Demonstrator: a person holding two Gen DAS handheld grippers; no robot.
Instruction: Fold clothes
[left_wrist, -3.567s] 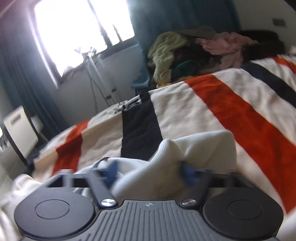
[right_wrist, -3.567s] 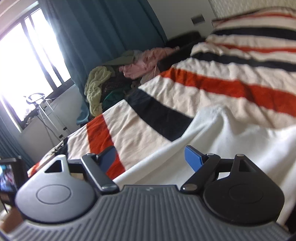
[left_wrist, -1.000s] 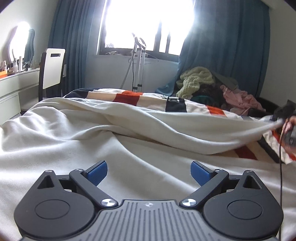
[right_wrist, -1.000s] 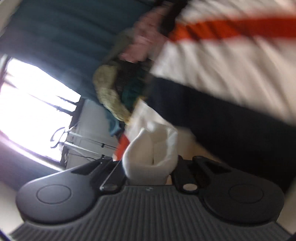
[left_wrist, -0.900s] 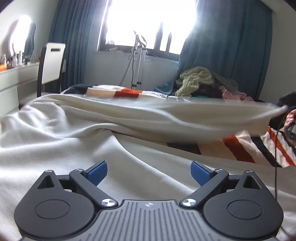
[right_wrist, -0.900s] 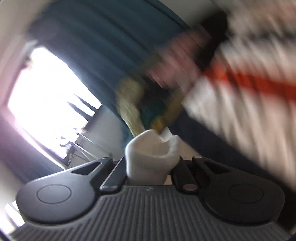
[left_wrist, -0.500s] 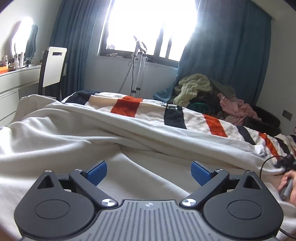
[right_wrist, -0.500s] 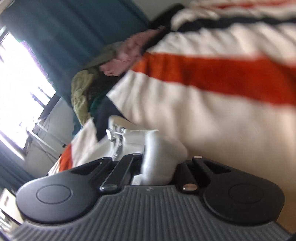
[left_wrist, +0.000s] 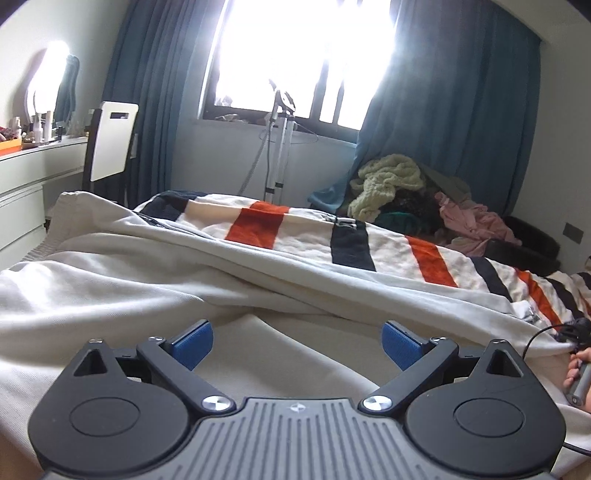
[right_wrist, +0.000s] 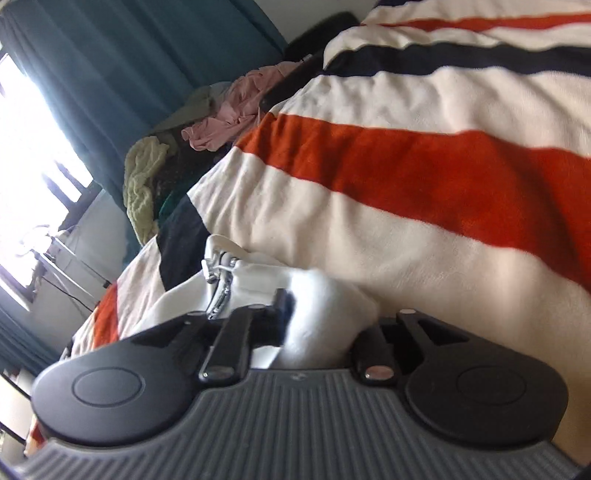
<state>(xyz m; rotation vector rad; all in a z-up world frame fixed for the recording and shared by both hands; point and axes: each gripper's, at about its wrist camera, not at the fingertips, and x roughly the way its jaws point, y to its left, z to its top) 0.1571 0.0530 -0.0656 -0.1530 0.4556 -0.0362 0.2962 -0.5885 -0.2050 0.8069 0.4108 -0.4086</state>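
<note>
Your left gripper (left_wrist: 297, 343) hangs with its blue pads (left_wrist: 194, 341) spread wide and nothing between them, low over the cream garment (left_wrist: 147, 280). In the left wrist view that garment fills the lower half of the frame, lying across the striped bedspread (left_wrist: 354, 240). Its long axis runs from the ribbed hem at the left edge of the frame to the lower right, where one long fold tapers down to a point at the right edge beside your right hand (left_wrist: 576, 373) (only partly in frame). A metal zipper track shows along the fold's upper edge.

In the right wrist view, your right gripper (right_wrist: 325, 325) is clamped on a bunched corner of the same garment (right_wrist: 325, 302); the cloth bulges up between the fingers, hiding the right pad. A shiny zipper pull (right_wrist: 219, 280) sits just left of the pinch, in the centre-left of the frame, and the fabric trails away from there toward the lower left. The camera is tilted, so the bedspread's orange and navy bands slant across the upper right.

A heap of clothes (left_wrist: 402, 192) sits beyond the bed at centre right, against the teal curtain (left_wrist: 454, 110), with a bright window (left_wrist: 303, 55) at the top centre and a white chair (left_wrist: 112, 140) at the left.
</note>
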